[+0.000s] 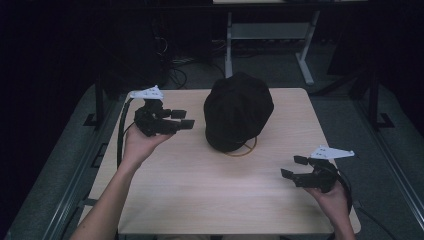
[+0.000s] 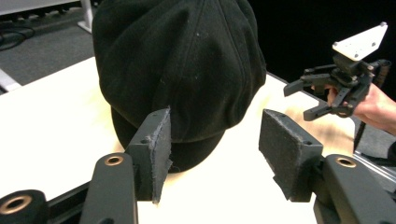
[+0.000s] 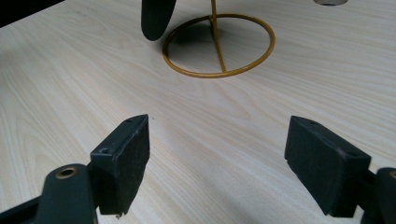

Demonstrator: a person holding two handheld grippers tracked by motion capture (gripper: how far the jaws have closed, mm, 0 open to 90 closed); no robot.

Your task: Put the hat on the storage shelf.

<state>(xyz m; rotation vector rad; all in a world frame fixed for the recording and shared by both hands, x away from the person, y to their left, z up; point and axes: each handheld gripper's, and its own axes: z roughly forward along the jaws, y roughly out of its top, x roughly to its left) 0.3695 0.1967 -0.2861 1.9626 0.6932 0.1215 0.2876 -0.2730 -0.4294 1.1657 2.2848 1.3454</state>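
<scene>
Worktop [image 1: 200, 200] carries one black cap [image 1: 237, 111] perched on one gold wire stand [image 1: 245, 148], mid-table. Two grippers: left gripper [image 1: 186, 119] beside the cap, right gripper [image 1: 292, 167] well apart, both jaws spread, empty.

Light wood table [image 1: 200, 190], gold wire stand [image 3: 219, 46], seemingly capped

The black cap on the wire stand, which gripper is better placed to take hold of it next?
Probably the left. The left gripper is open, level with the black cap and aimed straight at it. The right gripper is also open but sits lower and farther off, aimed at the gold wire stand base.
</scene>
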